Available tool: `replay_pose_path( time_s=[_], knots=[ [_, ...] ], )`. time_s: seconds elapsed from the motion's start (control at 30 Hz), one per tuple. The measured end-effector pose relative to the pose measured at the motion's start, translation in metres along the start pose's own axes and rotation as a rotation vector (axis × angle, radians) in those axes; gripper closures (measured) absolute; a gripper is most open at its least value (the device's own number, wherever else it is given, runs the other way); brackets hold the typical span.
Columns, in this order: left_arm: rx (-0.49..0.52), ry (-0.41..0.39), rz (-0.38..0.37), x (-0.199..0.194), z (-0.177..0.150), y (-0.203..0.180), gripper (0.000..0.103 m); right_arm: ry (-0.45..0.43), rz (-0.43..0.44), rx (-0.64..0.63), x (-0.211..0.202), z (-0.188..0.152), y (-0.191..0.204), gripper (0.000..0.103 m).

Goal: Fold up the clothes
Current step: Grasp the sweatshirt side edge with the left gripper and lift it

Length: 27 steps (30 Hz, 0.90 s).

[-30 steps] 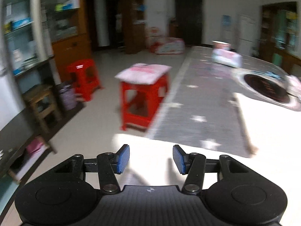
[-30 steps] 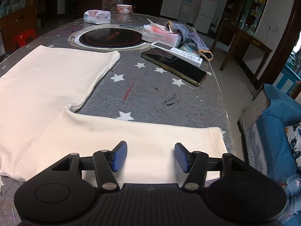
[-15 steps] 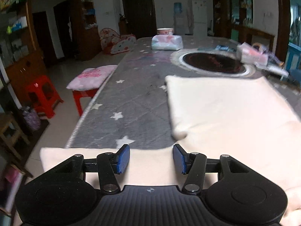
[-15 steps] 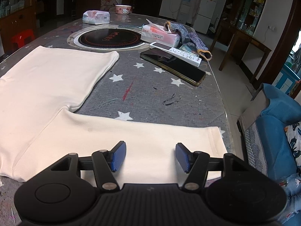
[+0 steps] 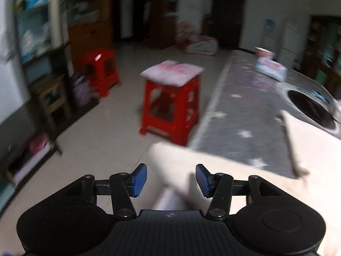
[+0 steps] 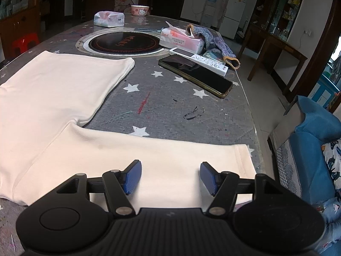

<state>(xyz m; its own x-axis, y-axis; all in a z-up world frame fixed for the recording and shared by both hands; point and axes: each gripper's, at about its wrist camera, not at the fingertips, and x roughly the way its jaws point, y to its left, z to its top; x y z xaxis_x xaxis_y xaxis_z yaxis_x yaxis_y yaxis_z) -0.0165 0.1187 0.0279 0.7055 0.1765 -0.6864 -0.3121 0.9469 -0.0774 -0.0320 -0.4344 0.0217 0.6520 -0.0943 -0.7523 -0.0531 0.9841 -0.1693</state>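
1 star-print table (image 6: 162,106), tiled floor (image 5: 102,140)

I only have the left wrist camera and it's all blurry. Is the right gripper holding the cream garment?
Observer: No. The right gripper is above the cream garment, its jaws opening with nothing pinched between them.
Operator: What lies beyond the garment on that side?
Observer: A dark phone lies flat on the table, with a white remote beside it.
Operator: Anything behind those?
Observer: A tissue pack and a grey knitted cloth.
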Motion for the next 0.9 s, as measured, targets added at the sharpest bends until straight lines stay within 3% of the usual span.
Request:
replay_pose_path(
  time_s=[0.13,0.27,0.3,0.37,0.53,0.77,0.9],
  knots=[
    [-0.05,0.022,-0.06,0.002,-0.004,0.017,0.049,-0.001,0.001,0.002,0.0,0.0,0.0,0.04],
    [-0.053,0.03,-0.093,0.01,-0.003,0.009,0.052,-0.001,-0.003,0.0,0.0,0.0,0.0,0.04],
    [-0.051,0.033,-0.098,0.012,-0.002,0.006,0.055,-0.001,-0.004,0.0,0.0,0.0,0.0,0.04],
    [-0.041,0.032,-0.104,0.014,0.0,-0.002,0.073,0.0,-0.005,-0.001,0.0,0.0,0.001,0.04],
    [0.021,-0.017,-0.121,0.007,0.009,-0.033,0.092,0.0,-0.009,-0.002,-0.001,0.0,0.001,0.039],
    [0.145,-0.027,-0.311,-0.008,0.001,-0.078,0.089,0.0,-0.014,-0.002,0.0,0.0,0.001,0.037],
    [0.159,-0.067,-0.276,-0.022,-0.01,-0.07,0.089,0.0,-0.016,-0.004,0.0,0.0,0.002,0.036]
  ],
)
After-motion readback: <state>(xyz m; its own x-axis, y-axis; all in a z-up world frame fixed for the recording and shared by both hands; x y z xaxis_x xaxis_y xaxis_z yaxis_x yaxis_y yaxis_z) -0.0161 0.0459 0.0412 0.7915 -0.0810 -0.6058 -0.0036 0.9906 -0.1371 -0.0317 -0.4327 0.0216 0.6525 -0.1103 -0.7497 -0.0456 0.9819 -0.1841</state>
